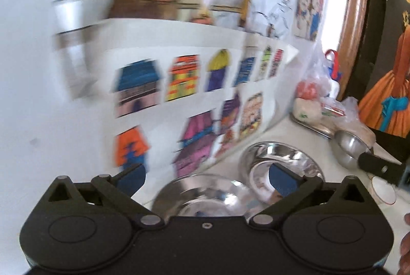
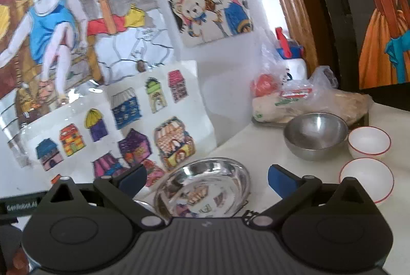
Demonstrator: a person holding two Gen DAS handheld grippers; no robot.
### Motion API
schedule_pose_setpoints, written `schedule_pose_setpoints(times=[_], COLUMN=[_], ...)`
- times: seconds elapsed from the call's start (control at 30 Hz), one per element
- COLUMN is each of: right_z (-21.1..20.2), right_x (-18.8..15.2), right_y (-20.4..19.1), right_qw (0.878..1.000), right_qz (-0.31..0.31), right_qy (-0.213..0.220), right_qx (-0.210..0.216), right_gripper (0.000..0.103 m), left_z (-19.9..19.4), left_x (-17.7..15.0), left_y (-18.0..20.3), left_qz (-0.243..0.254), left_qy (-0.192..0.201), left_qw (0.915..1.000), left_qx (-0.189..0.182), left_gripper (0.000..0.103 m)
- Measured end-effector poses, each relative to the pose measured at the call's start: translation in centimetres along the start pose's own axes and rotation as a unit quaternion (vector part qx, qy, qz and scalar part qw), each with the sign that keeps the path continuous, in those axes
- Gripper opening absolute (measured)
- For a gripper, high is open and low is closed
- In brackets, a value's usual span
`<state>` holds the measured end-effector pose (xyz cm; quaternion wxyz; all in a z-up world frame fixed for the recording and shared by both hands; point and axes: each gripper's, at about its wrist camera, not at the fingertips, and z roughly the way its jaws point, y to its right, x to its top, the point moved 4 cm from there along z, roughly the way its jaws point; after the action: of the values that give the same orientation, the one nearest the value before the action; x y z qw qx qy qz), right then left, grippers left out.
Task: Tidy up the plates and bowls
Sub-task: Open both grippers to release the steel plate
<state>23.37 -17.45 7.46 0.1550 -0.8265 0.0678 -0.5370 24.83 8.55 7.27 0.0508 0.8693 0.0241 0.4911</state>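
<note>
Both tools gaping empty, left tool (image 1: 207, 177), right tool (image 2: 207, 179), white bowls (image 2: 369, 144) only in right view

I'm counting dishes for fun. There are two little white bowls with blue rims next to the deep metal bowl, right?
Almost. The two little white bowls do sit next to the deep metal bowl, but their rims are red, not blue. The right wrist view shows the thin red line around each one.
</note>
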Motion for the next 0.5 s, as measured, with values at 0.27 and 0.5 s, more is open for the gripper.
schedule_pose_setpoints(times=[0.27,0.5], right_z=[-0.4,2.4], right_x=[-3.1,-6.5], right_y=[-2.6,-4.3], right_qw=[1.0,0.999], right_qz=[-0.013,-0.03], right_qy=[0.02,-0.04], right_qx=[0.012,0.02], right_gripper=[0.103,0.103], left_z=[-1.4,-0.2], left_x=[-3.3,-5.4], left_y=[-3.9,-5.2], left_qz=[-0.018,-0.019], left_qy=[0.001,-0.016], left_qw=[0.9994,0.9988], left_qx=[0.031,0.041], left_gripper=[0.102,0.102])
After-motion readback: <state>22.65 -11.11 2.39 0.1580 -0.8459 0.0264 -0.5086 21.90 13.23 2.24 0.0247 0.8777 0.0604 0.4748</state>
